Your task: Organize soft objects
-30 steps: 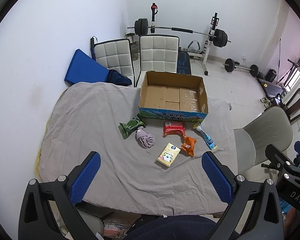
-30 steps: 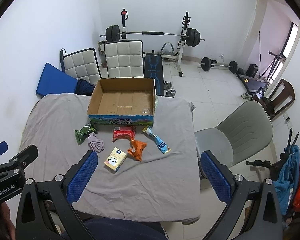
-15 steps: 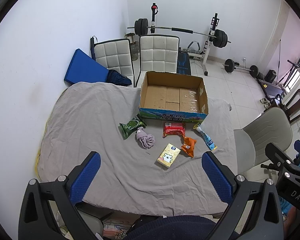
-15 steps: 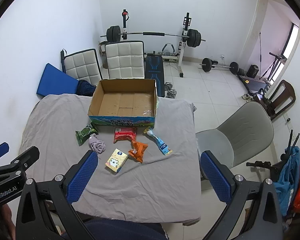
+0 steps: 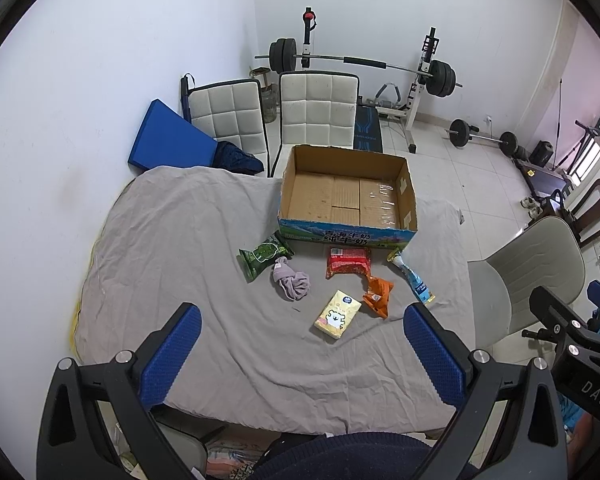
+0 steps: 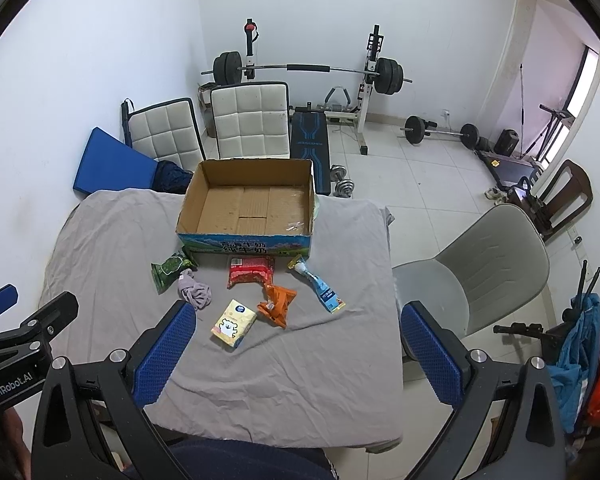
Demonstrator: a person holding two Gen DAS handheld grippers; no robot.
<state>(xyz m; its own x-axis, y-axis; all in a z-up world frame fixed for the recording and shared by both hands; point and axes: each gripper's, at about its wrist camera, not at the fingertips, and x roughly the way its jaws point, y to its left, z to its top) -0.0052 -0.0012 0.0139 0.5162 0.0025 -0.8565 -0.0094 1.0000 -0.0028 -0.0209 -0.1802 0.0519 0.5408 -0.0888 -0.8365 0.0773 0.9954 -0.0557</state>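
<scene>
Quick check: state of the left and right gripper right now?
Left gripper: open, holding nothing, above the table.
Right gripper: open, holding nothing, above the table.

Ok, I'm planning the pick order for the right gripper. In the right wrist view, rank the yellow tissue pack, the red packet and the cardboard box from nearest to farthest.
1. Yellow tissue pack: nearest, on the grey cloth just ahead of the right gripper, toward its left finger.
2. Red packet: farther up the cloth, just before the box.
3. Cardboard box: farthest, open and empty at the table's far edge.
</scene>
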